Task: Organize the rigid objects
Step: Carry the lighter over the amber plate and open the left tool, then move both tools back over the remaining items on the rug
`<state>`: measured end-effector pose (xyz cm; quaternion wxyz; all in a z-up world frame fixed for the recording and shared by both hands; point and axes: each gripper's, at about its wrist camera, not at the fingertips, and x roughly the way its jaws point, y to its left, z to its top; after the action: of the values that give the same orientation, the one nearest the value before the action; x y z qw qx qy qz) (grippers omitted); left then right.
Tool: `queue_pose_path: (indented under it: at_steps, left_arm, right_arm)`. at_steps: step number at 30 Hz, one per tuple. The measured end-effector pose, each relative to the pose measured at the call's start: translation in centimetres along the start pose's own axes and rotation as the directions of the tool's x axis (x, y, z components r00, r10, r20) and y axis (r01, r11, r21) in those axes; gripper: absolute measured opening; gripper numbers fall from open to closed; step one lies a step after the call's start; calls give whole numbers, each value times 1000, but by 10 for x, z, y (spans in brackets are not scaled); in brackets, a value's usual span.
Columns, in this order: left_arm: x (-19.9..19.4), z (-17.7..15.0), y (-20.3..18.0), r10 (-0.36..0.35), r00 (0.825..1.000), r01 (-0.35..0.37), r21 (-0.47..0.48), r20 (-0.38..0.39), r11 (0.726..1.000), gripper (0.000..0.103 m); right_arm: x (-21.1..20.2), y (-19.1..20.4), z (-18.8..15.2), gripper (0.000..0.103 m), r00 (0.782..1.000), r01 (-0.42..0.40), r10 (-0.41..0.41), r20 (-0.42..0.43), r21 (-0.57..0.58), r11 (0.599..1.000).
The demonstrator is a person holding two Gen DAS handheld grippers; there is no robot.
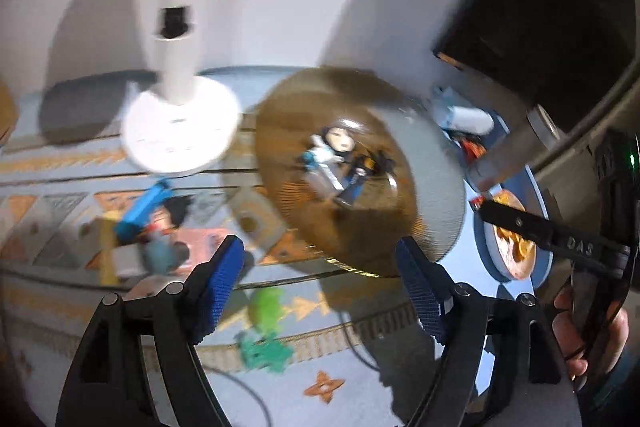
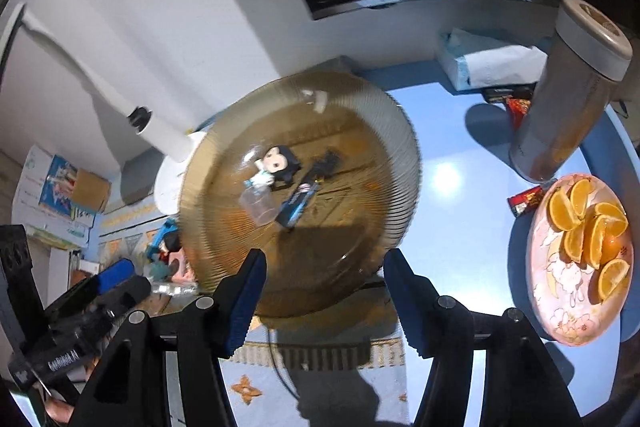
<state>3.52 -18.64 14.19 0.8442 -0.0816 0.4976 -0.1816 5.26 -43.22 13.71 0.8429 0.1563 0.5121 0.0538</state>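
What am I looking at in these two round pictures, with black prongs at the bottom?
Each picture comes from a camera fixed on a hand-held claw, looking forward along its two blue-padded prongs. There is no machine arm: a person carries one claw in each hand. The left claw and the right claw both stand open, holding nothing. Ahead sits an amber glass plate on a blue table, with a small figurine, a clear cup and a dark stick-like item on it. To the right are a plate of orange slices and a tall canister. More toys lie on the patterned rug below.
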Motion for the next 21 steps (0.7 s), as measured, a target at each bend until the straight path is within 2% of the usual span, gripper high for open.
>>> queue_pose_path:
  at_steps: [4, 9, 15, 21]
  left_arm:
    - [-34, -3, 29, 52, 997, -49, -57, 56, 997, 77]
    - [-77, -6, 66, 114, 986, -101, -109, 125, 989, 77]
    - [-116, -14, 121, 125, 981, -103, -143, 152, 984, 77]
    - [-132, -26, 160, 91, 985, -69, -149, 145, 986, 77]
  right_arm:
    - [-7, 17, -10, 59, 999, -31, 31, 13, -23, 999]
    - [-18, 38, -23, 59, 998, -46, 47, 33, -28, 999]
    - [-24, 72, -44, 59, 998, -56, 56, 42, 12, 998]
    - [-28, 118, -66, 59, 997, -51, 51, 58, 11, 999]
